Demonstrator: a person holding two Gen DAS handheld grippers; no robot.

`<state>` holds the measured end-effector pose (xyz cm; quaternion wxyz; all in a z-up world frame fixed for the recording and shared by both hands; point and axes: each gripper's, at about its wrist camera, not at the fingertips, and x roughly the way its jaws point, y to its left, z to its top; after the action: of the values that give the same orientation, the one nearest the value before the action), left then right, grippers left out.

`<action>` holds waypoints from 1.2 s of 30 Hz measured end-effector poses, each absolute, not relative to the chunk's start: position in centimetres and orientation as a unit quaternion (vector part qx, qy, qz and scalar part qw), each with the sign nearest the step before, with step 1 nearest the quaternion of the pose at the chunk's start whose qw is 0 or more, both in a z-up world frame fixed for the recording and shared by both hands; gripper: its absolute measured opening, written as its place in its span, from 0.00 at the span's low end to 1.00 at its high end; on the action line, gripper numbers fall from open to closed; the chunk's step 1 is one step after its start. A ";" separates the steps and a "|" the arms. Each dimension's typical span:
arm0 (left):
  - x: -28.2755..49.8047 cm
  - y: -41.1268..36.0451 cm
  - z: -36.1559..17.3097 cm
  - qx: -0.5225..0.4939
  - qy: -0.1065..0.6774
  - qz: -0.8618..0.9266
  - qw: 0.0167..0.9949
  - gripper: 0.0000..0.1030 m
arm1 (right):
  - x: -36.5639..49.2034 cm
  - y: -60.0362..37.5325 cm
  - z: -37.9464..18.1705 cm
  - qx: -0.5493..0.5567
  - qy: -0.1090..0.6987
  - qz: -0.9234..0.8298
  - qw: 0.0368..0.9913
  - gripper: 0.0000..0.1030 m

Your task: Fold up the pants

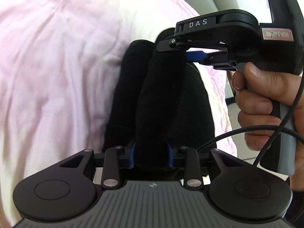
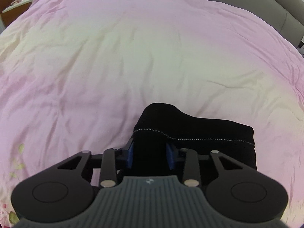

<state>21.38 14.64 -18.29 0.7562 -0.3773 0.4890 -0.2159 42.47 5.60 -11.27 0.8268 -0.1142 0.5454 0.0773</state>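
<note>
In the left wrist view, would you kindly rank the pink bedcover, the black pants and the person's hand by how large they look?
1. pink bedcover
2. black pants
3. person's hand

The hand sits partly out of frame, so its rank is less sure.

Black pants (image 2: 199, 131) with white stitching on pink bedspread (image 2: 133, 47).

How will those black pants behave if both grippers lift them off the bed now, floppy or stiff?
Probably floppy: the black pants bunch into soft rolls between the left gripper pads. Likely to sag between grips, since the stitched hem already curves by the right gripper. Probably not slippery; the knit looks fuzzy.
</note>
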 end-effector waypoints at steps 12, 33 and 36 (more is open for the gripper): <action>21.5 15.2 -19.5 -0.355 0.524 -0.190 0.750 0.36 | 40.9 8.9 -14.2 -0.169 0.534 0.148 0.815 0.38; 21.8 14.4 -19.8 -0.356 0.518 -0.184 0.755 0.46 | 25.4 -14.2 -12.9 0.096 0.382 0.168 0.904 0.17; 21.5 14.4 -19.4 -0.359 0.521 -0.188 0.751 0.47 | 23.2 -16.0 -14.3 0.112 0.377 0.155 0.906 0.17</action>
<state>21.50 14.36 -19.44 0.7511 -0.3590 0.5214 -0.1876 23.18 -15.98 -14.26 0.9062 0.1123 0.3770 0.1552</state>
